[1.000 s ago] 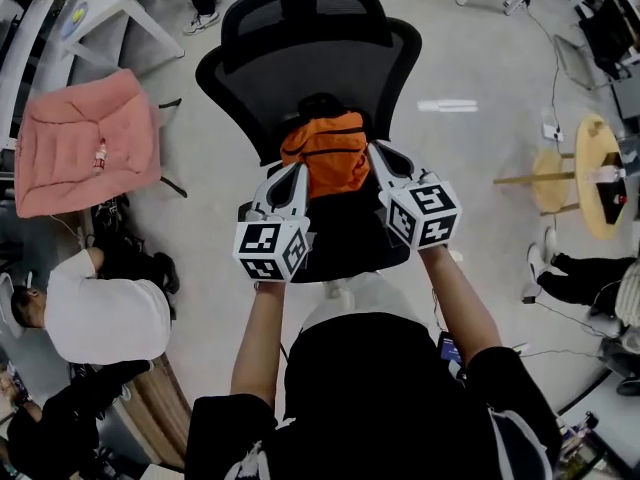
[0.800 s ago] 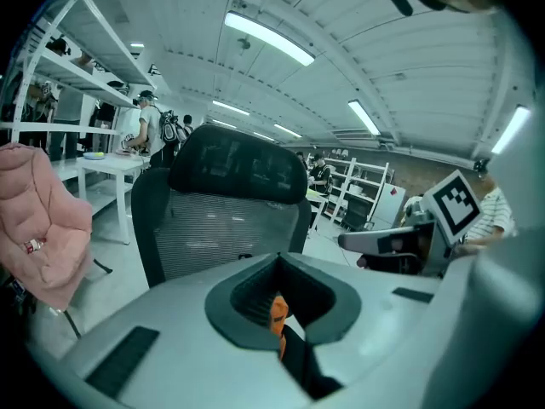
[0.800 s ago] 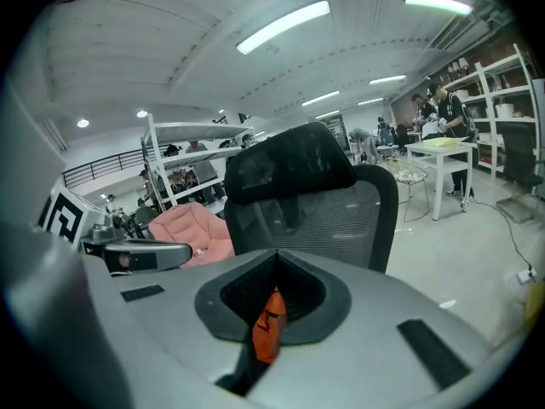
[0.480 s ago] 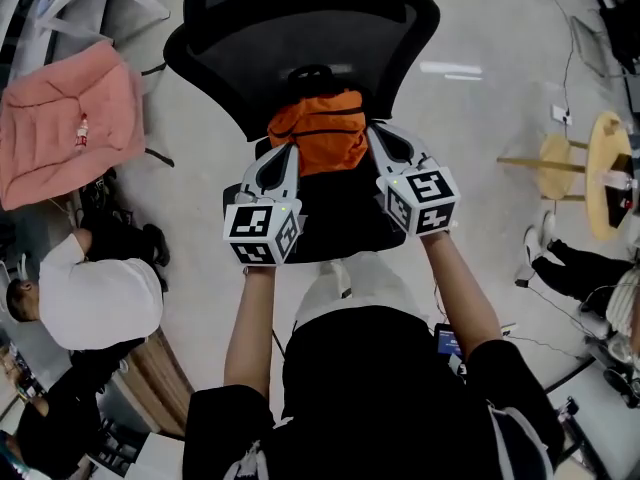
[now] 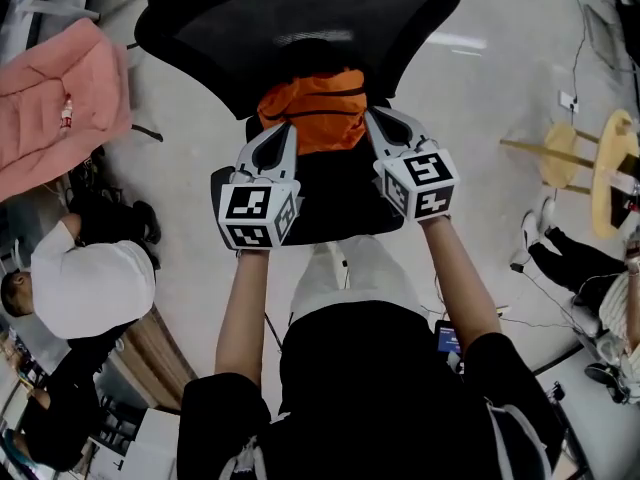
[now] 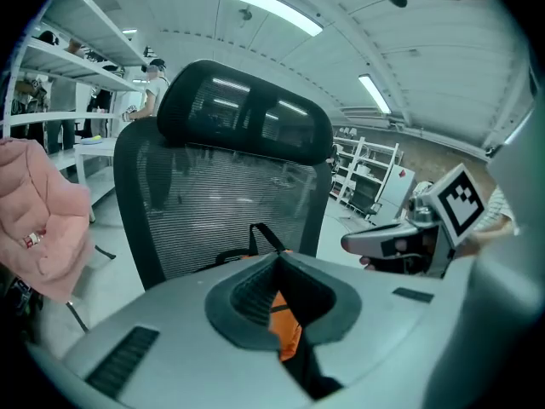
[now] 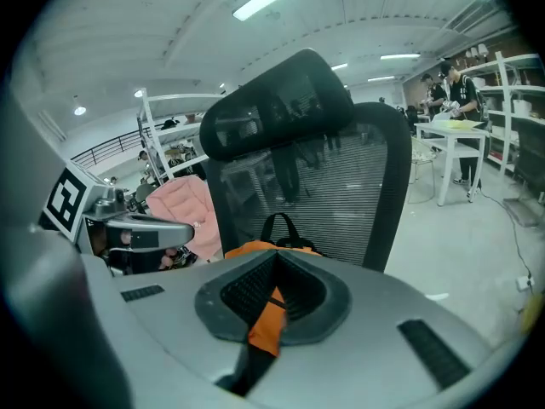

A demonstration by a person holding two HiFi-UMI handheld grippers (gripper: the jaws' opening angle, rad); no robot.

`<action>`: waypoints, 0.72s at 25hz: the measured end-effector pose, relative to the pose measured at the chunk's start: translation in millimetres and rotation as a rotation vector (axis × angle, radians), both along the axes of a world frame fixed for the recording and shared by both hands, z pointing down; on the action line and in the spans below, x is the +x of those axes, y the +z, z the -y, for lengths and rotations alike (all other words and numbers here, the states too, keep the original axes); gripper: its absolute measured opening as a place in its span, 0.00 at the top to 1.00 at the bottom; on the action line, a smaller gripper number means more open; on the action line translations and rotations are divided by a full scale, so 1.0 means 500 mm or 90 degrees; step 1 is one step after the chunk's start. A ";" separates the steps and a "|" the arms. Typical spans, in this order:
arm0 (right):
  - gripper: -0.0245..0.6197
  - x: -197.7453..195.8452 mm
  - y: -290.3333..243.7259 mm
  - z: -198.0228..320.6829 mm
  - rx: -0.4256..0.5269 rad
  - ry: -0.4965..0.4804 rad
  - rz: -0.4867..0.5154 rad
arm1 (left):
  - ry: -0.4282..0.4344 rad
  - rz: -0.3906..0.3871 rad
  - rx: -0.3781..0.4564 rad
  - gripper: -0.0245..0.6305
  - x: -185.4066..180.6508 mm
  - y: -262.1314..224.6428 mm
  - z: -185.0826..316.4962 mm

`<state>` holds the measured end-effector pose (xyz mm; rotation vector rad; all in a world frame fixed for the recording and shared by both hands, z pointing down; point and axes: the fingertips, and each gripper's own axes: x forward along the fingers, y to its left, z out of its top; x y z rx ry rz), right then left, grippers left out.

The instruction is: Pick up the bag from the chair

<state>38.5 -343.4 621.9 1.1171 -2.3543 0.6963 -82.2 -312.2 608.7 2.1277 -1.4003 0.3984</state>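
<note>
Floor (image 5: pixel 480 98), pale and glossy, lies bare on both sides of the black mesh chair (image 5: pixel 300 18). It is broadest to the chair's right, where a round wooden table (image 5: pixel 612 168) stands well apart near the picture's edge. To the left a pink padded cushion (image 5: pixel 55 98) lies near the backrest, and a person in a white shirt (image 5: pixel 90 288) sits low on the floor beside the gripper holder's left arm. The orange bag (image 5: pixel 315 113) rests on the seat (image 5: pixel 330 213), pushed back against the mesh backrest, its black carry loop standing up at the top. The seat's front edge shows dark and bare between the two marker cubes. The left gripper (image 5: pixel 284 130) points at the bag's left flank and the right gripper (image 5: pixel 372 118) at its right flank, each tip just beside the fabric; whether either touches it cannot be told. In both gripper views the fingers are pressed together with nothing pinched, and only a strip of orange shows beyond the notch at their base.
</note>
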 end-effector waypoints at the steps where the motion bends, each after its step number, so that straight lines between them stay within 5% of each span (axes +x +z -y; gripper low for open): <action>1: 0.97 -0.001 0.008 0.001 -0.002 -0.003 -0.002 | -0.001 -0.001 -0.002 0.96 0.000 0.006 0.003; 18: 0.97 -0.011 0.131 0.044 -0.024 -0.078 -0.043 | -0.017 0.004 -0.056 0.96 0.006 0.127 0.006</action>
